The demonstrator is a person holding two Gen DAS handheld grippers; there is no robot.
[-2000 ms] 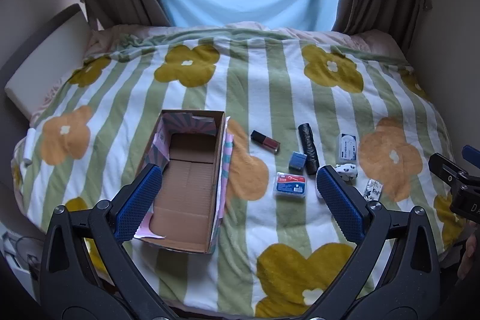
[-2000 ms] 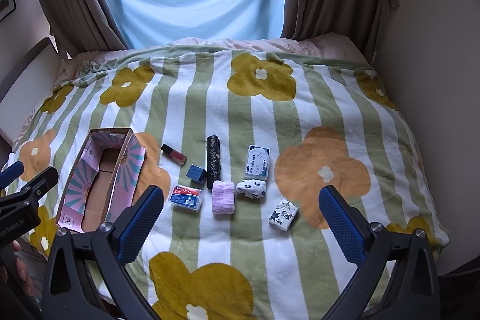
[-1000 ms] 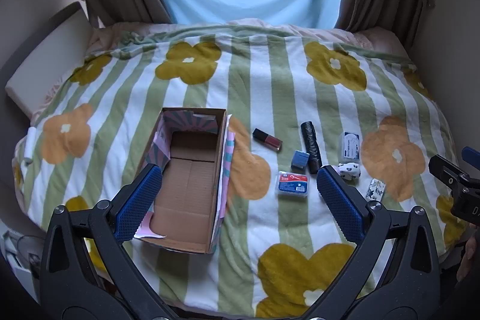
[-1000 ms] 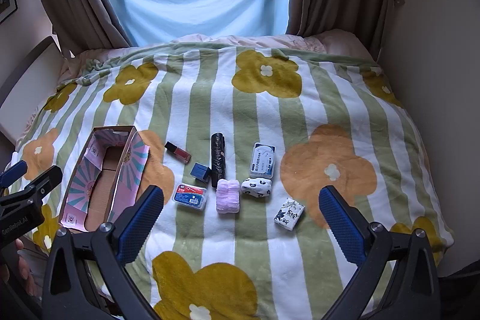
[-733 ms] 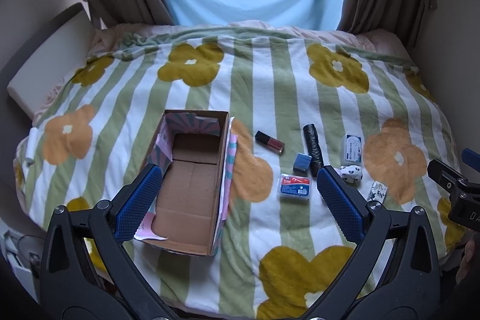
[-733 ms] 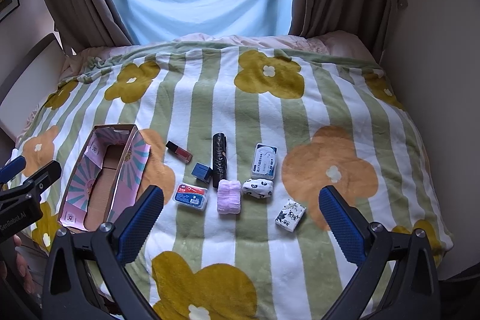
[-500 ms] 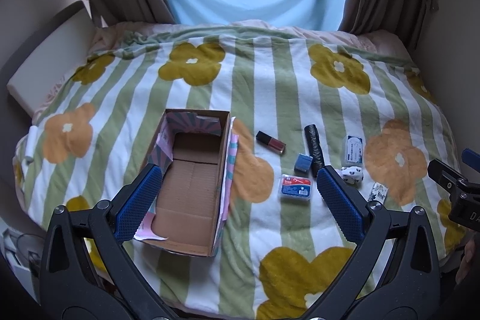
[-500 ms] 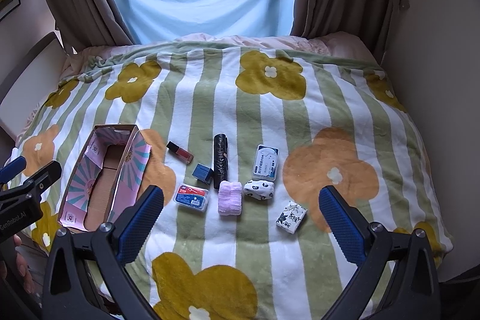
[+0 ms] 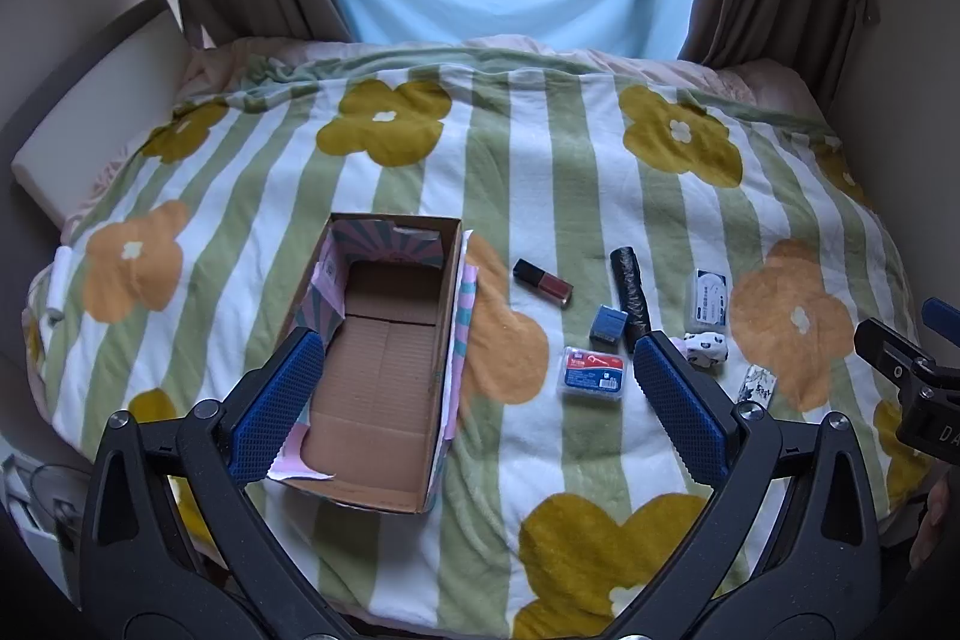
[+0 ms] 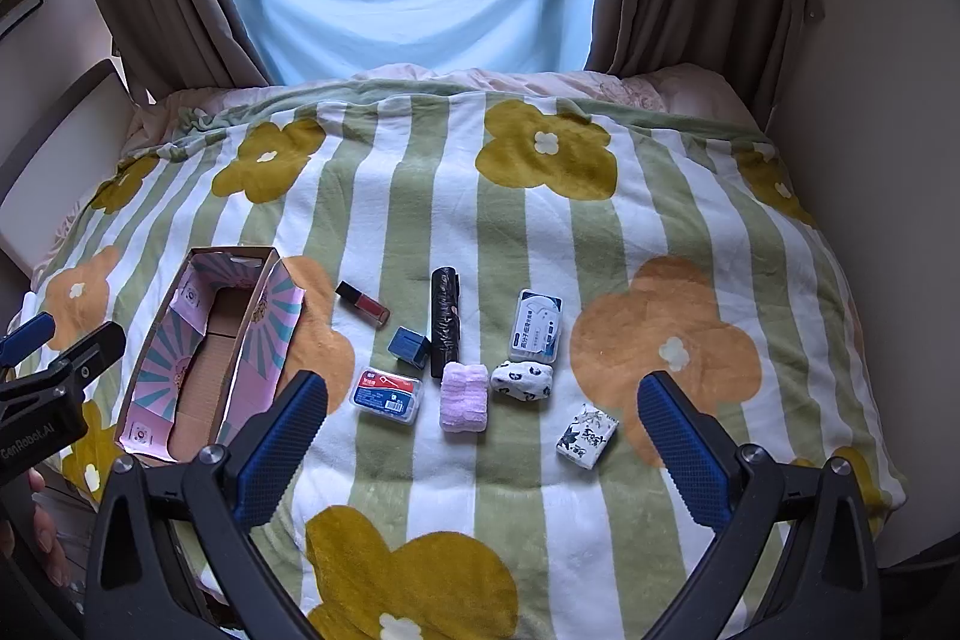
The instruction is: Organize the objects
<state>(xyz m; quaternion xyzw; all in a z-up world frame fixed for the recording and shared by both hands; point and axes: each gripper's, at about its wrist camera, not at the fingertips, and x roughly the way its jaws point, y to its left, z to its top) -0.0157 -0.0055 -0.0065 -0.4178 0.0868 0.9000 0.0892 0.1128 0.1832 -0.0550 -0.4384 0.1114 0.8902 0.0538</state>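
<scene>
Both grippers hung above the near edge of the bed (image 10: 690, 220), the left gripper (image 9: 477, 397) over the open cardboard box (image 9: 384, 370) and the right gripper (image 10: 483, 439) over the scattered things, each with its jaws wide apart and holding nothing. From the right wrist view the box lay at about nine o'clock of the cluster and looked empty, so the sorting seemed not yet begun. The risk I saw lay in the crowding: the pink towel roll (image 10: 463, 396) touched the black roll (image 10: 444, 319), with the small blue box (image 10: 409, 344) just beside it and the floss case (image 10: 387, 394) close at eight o'clock, so a wide grab might nudge a neighbour. The soft quilt could let the nail polish bottle (image 10: 361, 305) or the patterned packet (image 10: 587, 435) sink or tilt under pressure and slip free.
</scene>
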